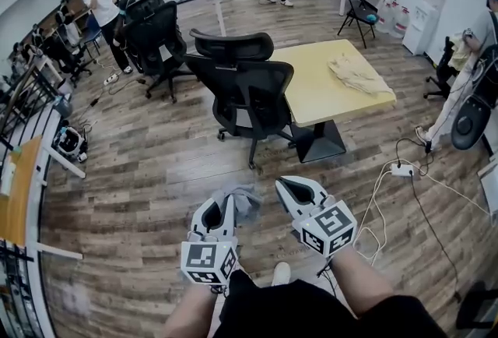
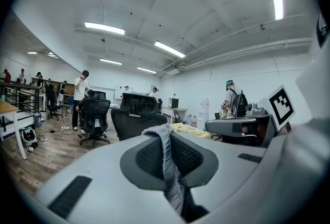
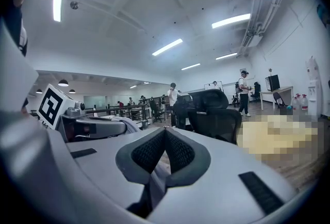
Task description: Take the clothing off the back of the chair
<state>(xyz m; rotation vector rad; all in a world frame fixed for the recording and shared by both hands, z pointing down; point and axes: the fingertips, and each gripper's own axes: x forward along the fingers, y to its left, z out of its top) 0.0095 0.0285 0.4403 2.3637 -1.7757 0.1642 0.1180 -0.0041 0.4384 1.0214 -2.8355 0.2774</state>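
**Grey garment held in left claw, clear of the chair**

Most of the grey garment (image 1: 244, 201) cannot be inspected. In the head view only a small bunch shows just past the tips of the left claw (image 1: 224, 204), and the claw body hides the rest. In the left gripper view a single strip of fabric runs up between the closed pads and folds over their tips. Its lower end disappears into the gap behind the jaws, so what kind of garment it is cannot be told. The left claw is clamped on this fabric.

The right claw (image 1: 285, 185), just beside the left, has its jaws together with nothing between them. Both forearms are cut off by the lower frame edge.

The black office chair (image 1: 243, 87) stands ahead of both claws and well apart from them, with nothing on its backrest. Beyond it, ahead and to the right, is a yellow table (image 1: 311, 99) with a cream cloth (image 1: 358, 75) lying on its far side.

The floor (image 1: 156, 173) is wood plank. A power strip (image 1: 403, 170) with trailing cables lies to the right of the right claw. Further chairs and several people stand far ahead in the open office.
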